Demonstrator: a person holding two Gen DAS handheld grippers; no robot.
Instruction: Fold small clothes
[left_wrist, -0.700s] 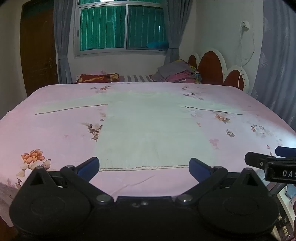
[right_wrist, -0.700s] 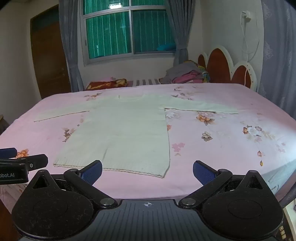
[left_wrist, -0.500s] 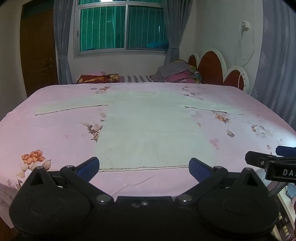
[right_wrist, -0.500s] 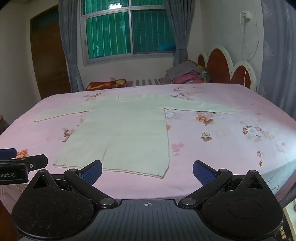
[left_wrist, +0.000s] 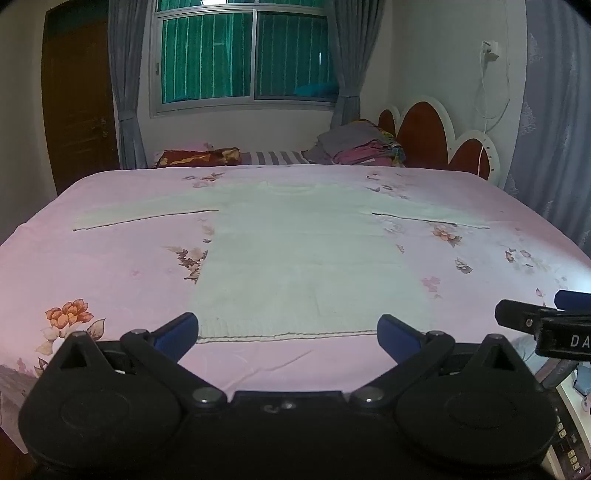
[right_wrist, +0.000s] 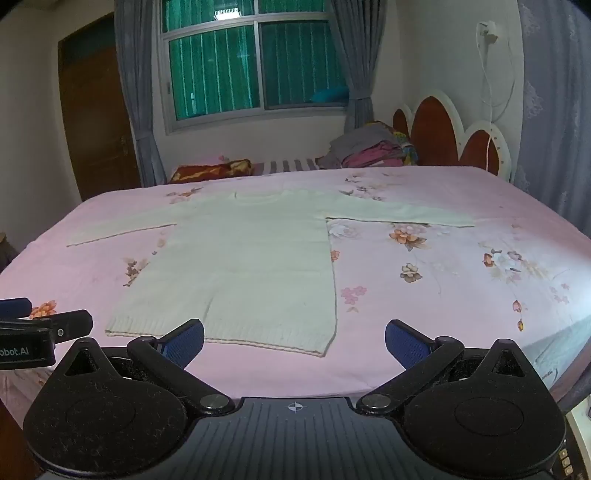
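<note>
Sweater (left_wrist: 306, 254), pale green, spread flat on pink floral bedsheet (left_wrist: 110, 273), sleeves out toward 9 and 3 o'clock, hem at 6 o'clock. Left gripper (left_wrist: 288, 330) released, fingers wide apart, holding nothing, just before the hem.

From right wrist: sweater (right_wrist: 240, 258) toward 11 o'clock. Right gripper (right_wrist: 294, 339) also released, empty, near the hem corner.

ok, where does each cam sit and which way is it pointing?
Left wrist: on the left tool, at the near edge of the bed, facing the window; its open fingers flank the sweater hem, and the right tool's tip shows at right.
Right wrist: on the right tool, further right, same heading; the left tool's tip shows at left.
Shared: sweater, bed, window, clothes pile, headboard.
</note>
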